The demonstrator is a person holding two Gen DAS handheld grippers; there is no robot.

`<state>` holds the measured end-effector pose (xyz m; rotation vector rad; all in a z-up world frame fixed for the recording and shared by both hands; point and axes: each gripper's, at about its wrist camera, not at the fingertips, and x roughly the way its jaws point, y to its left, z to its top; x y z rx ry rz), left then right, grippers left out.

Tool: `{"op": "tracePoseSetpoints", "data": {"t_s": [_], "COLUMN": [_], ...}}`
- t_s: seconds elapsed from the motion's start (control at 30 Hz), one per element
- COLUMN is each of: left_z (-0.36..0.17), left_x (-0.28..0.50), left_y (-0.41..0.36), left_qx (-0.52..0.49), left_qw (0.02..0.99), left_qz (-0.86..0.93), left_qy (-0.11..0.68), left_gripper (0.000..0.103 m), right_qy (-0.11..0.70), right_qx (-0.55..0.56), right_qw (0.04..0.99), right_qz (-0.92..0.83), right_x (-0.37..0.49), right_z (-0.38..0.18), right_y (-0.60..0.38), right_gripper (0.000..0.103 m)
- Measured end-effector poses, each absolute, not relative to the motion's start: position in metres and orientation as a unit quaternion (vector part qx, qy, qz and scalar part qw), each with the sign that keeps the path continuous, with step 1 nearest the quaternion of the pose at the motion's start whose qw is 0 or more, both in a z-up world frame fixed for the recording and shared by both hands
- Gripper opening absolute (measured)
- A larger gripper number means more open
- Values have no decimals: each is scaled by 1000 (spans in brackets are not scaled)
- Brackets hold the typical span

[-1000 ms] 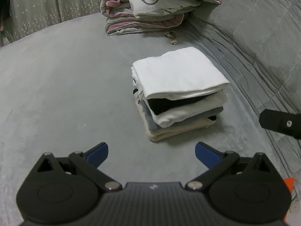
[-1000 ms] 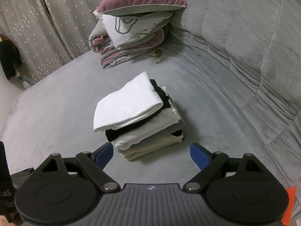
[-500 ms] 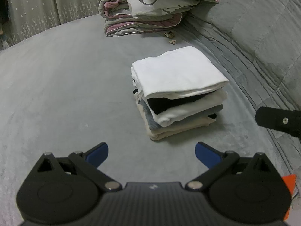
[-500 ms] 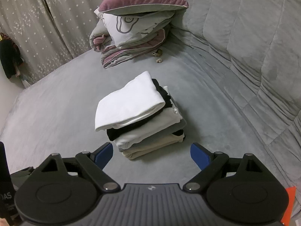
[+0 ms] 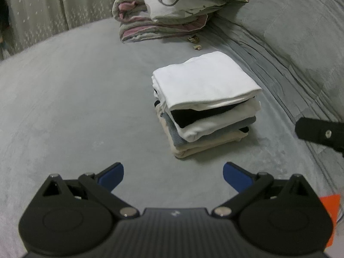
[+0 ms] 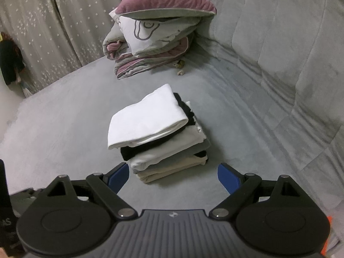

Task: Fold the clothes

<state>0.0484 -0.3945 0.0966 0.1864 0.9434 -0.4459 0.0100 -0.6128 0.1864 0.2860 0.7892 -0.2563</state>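
Observation:
A stack of folded clothes (image 5: 206, 105) sits on the grey bed, with a white garment (image 5: 204, 79) on top, then black, white, grey and beige layers. It also shows in the right wrist view (image 6: 159, 133). My left gripper (image 5: 173, 177) is open and empty, a little short of the stack and to its left. My right gripper (image 6: 173, 178) is open and empty, just in front of the stack's near edge. Part of the right gripper's body (image 5: 320, 132) shows at the right edge of the left wrist view.
A pile of folded bedding with a mauve pillow (image 6: 165, 6) on top lies at the back by the grey padded headboard (image 6: 279, 32). A small beige object (image 6: 180, 66) lies next to it. Star-patterned curtains (image 6: 53, 21) hang at the back left.
Both grippers have shifted only slightly; the stack sits a touch lower and nearer in the views. Nothing was picked up or let go.

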Motion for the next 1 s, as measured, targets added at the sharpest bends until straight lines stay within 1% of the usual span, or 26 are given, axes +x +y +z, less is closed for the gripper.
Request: {"op": "tracePoseSetpoints", "data": {"t_s": [0.07, 0.13, 0.27, 0.43, 0.63, 1.0], "left_z": [95, 94, 96, 103, 109, 99], "left_x": [40, 31, 9, -30, -70, -104], "left_y": [-386, -375, -346, -312, -276, -245], "left_qx": [94, 89, 73, 101, 98, 96], "left_qw": [866, 867, 874, 896, 906, 902], "left_qz": [-214, -217, -223, -211, -214, -226], "left_qy": [442, 439, 425, 378, 351, 356], "left_gripper": [103, 103, 103, 103, 103, 103], "right_qy": [360, 342, 303, 278, 255, 233], "right_qx": [111, 85, 35, 43, 67, 78], "right_qw": [917, 926, 943, 949, 951, 953], "right_qz": [-128, -132, -131, -143, -162, -175], "right_x": [0, -12, -45, -84, -126, -166], "right_z": [188, 188, 181, 170, 161, 163], "right_y": [-603, -592, -562, -532, -500, -468], "right_gripper": [91, 95, 95, 96, 98, 101]}}
